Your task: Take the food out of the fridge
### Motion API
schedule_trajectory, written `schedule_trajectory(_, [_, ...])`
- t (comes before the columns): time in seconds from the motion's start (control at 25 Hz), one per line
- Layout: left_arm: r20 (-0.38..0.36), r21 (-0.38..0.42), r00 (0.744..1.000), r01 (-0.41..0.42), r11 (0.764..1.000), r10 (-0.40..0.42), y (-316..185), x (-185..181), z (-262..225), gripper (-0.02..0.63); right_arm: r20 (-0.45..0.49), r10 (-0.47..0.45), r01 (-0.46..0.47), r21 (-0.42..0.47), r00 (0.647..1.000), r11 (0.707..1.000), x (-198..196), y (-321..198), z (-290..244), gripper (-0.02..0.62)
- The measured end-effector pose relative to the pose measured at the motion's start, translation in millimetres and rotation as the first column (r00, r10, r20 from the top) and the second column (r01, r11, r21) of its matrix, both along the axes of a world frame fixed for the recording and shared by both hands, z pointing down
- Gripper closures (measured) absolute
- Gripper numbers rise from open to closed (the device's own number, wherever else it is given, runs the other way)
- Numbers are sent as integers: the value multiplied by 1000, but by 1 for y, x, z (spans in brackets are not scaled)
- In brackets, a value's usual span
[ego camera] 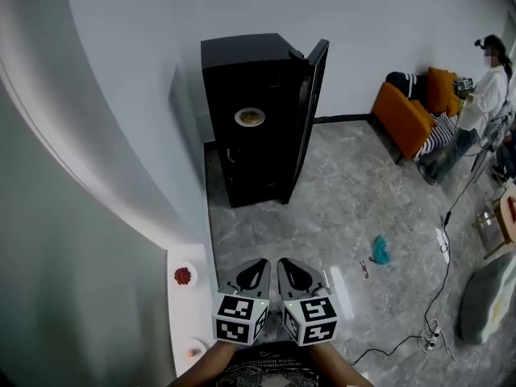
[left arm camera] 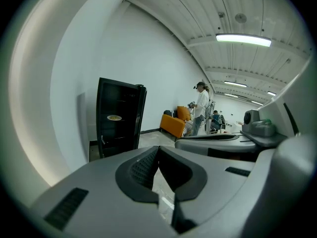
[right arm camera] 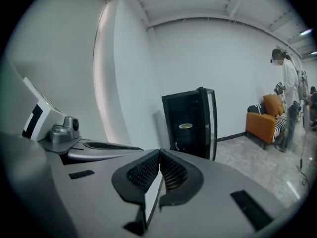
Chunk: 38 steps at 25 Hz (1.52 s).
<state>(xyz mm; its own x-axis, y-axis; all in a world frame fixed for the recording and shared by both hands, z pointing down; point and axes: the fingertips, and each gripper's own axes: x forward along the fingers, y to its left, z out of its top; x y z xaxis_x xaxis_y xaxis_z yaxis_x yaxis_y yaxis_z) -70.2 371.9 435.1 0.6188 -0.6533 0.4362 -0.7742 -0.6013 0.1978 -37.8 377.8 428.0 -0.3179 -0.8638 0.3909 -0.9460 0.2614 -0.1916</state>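
A black fridge (ego camera: pixel 256 127) stands against the far wall with its door (ego camera: pixel 313 103) swung open to the right. On a shelf inside sits a white plate of yellowish food (ego camera: pixel 250 117), also seen as the plate (left arm camera: pixel 114 117) in the left gripper view and the plate (right arm camera: pixel 185 126) in the right gripper view. My left gripper (ego camera: pixel 260 266) and right gripper (ego camera: pixel 286 266) are held side by side, well short of the fridge. Both are shut with nothing between the jaws; the left gripper (left arm camera: pixel 158 148) and right gripper (right arm camera: pixel 160 152) point at the fridge.
A white counter (ego camera: pixel 190 317) runs along my left with a small dish of red food (ego camera: pixel 184 276). An orange sofa (ego camera: pixel 405 113) and a person (ego camera: pixel 482 95) are far right. A teal object (ego camera: pixel 380 250) and cables (ego camera: pixel 439 289) lie on the grey floor.
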Motion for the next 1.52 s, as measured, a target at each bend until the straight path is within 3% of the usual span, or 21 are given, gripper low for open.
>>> schedule_trajectory(0.48, [15, -4, 1000, 20, 1000, -20, -75, 22, 8, 592, 16, -34, 34, 1, 999, 999, 19, -74, 10, 574])
schedule_trajectory(1.12, [49, -7, 998, 47, 999, -47, -187, 105, -1, 592, 81, -95, 97, -14, 992, 995, 96, -187, 6, 574])
schedule_trajectory(1.52, [78, 16, 992, 94, 995, -94, -224, 135, -2, 592, 91, -133, 134, -6, 987, 991, 128, -224, 6, 574])
